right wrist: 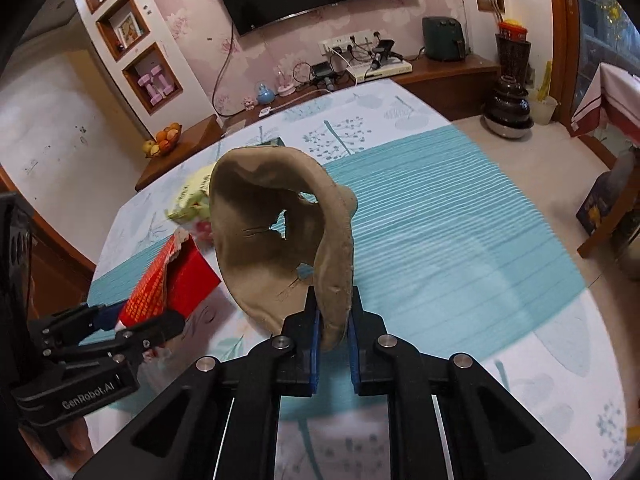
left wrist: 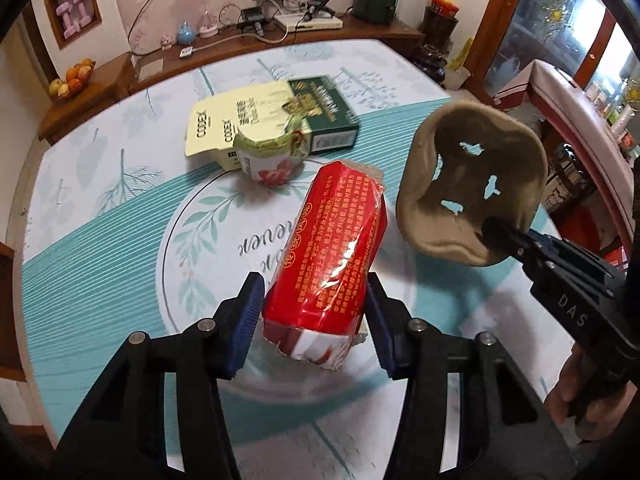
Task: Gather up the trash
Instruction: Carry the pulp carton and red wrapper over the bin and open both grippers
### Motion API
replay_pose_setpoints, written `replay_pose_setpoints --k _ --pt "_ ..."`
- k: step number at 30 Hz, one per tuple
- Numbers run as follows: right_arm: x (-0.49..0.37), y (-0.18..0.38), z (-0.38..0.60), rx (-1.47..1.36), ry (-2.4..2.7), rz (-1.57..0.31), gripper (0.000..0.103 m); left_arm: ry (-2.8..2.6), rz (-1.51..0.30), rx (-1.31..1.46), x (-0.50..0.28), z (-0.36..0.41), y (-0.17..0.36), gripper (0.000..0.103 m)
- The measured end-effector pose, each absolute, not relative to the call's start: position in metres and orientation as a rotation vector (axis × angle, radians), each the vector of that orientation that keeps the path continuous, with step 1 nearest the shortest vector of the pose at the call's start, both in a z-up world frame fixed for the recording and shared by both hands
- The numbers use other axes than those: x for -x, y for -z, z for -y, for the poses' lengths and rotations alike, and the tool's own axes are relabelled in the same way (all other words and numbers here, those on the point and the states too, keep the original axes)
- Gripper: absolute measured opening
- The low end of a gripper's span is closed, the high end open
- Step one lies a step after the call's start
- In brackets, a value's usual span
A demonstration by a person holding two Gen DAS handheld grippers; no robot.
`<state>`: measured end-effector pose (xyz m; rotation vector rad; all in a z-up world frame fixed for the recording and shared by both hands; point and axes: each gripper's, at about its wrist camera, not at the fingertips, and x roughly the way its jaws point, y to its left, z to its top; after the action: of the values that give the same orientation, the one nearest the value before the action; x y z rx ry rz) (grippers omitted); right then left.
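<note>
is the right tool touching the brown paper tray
Touching. In the right wrist view the right tool has both pads pinched on the brown paper tray rim.

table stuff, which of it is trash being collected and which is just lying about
Trash for the job: red carton in left gripper, brown pulp cup holder in right gripper, yogurt cup, yellow sleeve, green box.

Lying about: fruit bowl, pink dumbbells.

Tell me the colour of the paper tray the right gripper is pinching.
Plain brown-beige pulp tray, with small cut-out holes. The left wrist view shows it best.
</note>
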<state>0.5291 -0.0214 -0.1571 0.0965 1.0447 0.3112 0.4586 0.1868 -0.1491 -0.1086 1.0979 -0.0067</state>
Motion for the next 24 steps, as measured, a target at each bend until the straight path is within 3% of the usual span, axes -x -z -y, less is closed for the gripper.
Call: replay_pose_setpoints --k 13,24 --pt "-0.437 0.07 0.051 -0.133 -0.333 -0.927 0.011 0.037 -0.99 0.066 -0.354 -0.153 0.054 0.047" --pt "-0.333 0.023 0.101 -0.213 -0.309 -0.926 0.011 0.087 -0.954 0.102 -0.254 -0.126 0.008 0.047"
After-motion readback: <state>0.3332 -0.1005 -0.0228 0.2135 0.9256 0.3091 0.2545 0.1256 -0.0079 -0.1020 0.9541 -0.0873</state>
